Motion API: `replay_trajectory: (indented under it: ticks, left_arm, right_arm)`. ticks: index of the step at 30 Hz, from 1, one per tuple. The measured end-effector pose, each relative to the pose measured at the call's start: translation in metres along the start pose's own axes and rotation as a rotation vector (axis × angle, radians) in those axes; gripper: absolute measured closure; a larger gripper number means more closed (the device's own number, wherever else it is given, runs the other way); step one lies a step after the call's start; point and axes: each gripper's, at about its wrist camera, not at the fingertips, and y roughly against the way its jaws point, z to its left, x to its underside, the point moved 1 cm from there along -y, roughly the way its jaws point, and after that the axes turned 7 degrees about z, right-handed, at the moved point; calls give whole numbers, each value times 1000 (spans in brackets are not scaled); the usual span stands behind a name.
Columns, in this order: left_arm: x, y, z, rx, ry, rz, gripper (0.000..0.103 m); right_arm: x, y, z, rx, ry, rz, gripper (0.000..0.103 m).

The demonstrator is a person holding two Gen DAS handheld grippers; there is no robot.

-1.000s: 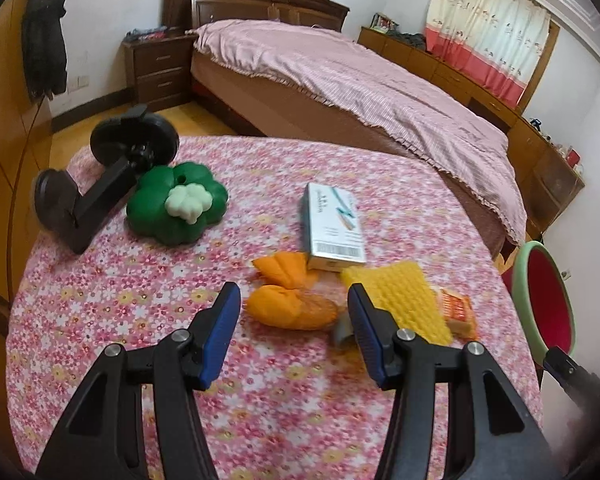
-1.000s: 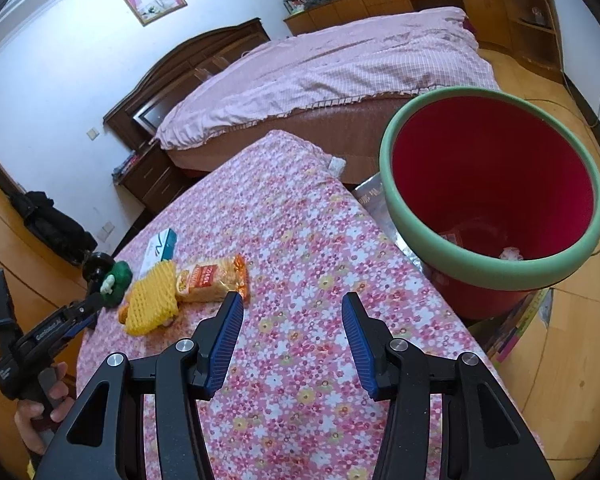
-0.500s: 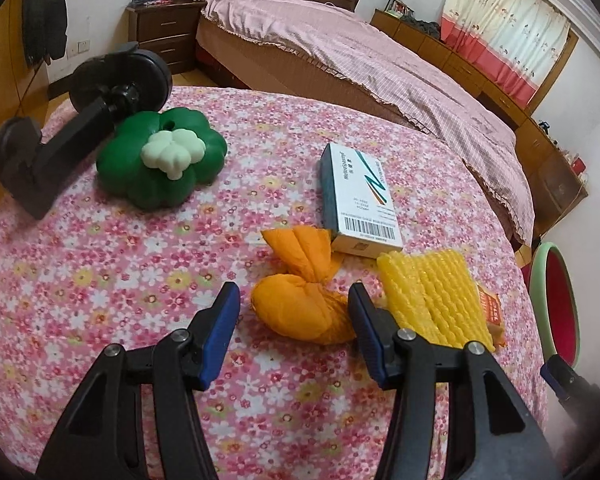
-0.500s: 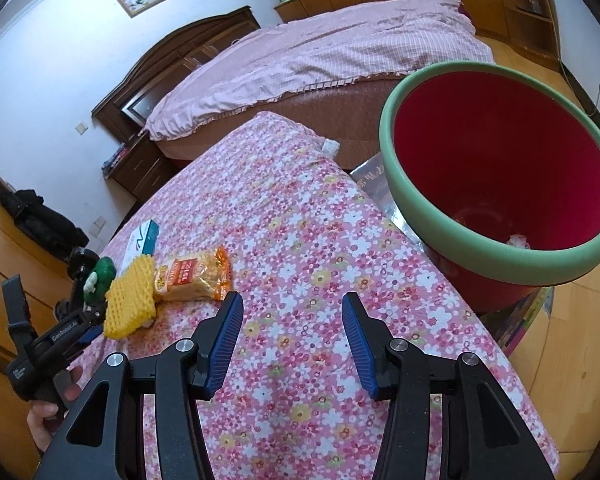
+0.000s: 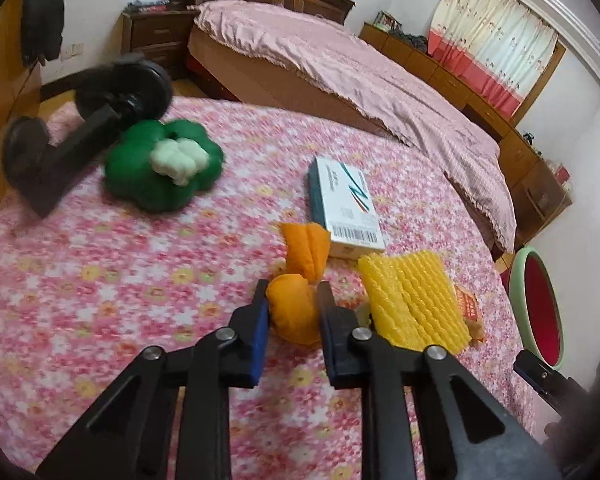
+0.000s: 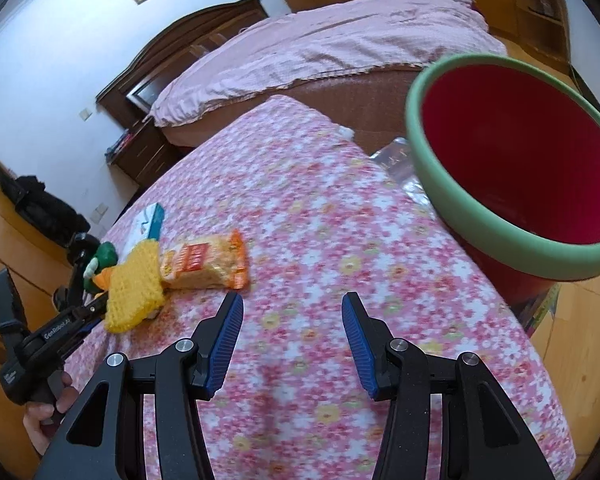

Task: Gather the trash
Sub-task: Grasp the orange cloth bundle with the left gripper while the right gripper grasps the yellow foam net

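My left gripper (image 5: 293,300) is shut on a crumpled orange wrapper (image 5: 296,312) lying on the flowered table (image 5: 140,280). Beside it lie a yellow foam net (image 5: 414,300), an orange snack packet (image 5: 468,306) and a white-and-teal box (image 5: 346,208). My right gripper (image 6: 292,308) is open and empty above the table, just right of the snack packet (image 6: 204,264) and the yellow net (image 6: 134,292). The red bin with a green rim (image 6: 512,152) stands off the table's right edge. The left gripper's body (image 6: 40,340) shows at the left of the right wrist view.
A green clover-shaped toy (image 5: 164,164) and a black stand (image 5: 80,128) sit at the table's far left. A bed (image 5: 340,68) lies behind the table. Papers (image 6: 400,160) lie on the floor by the bin.
My left gripper has moved forward and shut on the orange wrapper. My right gripper has drifted closer to the snack packet and stays open.
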Motion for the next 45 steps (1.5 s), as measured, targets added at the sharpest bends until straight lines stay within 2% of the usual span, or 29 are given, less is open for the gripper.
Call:
replay_trajectory:
  ticks: [3, 8, 11, 17, 23, 28, 30, 31, 36, 45]
  left_arm:
    - [-1, 15, 9, -24, 3, -44, 84]
    - [0, 27, 27, -106, 13, -100, 84]
    - [2, 30, 38, -121, 28, -128, 84]
    - [4, 42, 45, -122, 23, -190, 84]
    - [9, 49, 44, -105, 13, -220, 84]
    - [11, 47, 42, -69, 13, -208, 84]
    - [11, 44, 41, -54, 9, -197, 84]
    - [11, 42, 40, -45, 6, -188, 84]
    - [13, 37, 35, -27, -6, -165, 84]
    - [15, 43, 30, -4, -12, -193, 84]
  right_arm:
    - [-1, -2, 17, -10, 32, 1, 50]
    - [-1, -11, 53, -28, 98, 11, 50]
    - [-2, -19, 72, -24, 138, 11, 50]
    - [-3, -43, 109, -30, 189, 32, 50]
    - [-3, -66, 120, -27, 171, 69, 51]
    - [1, -71, 119, -43, 144, 54, 73]
    - [2, -67, 120, -44, 146, 31, 87]
    - [3, -64, 120, -41, 148, 21, 91]
    - [5, -48, 116, -56, 139, -25, 93]
    - [10, -15, 103, -71, 103, -84, 93]
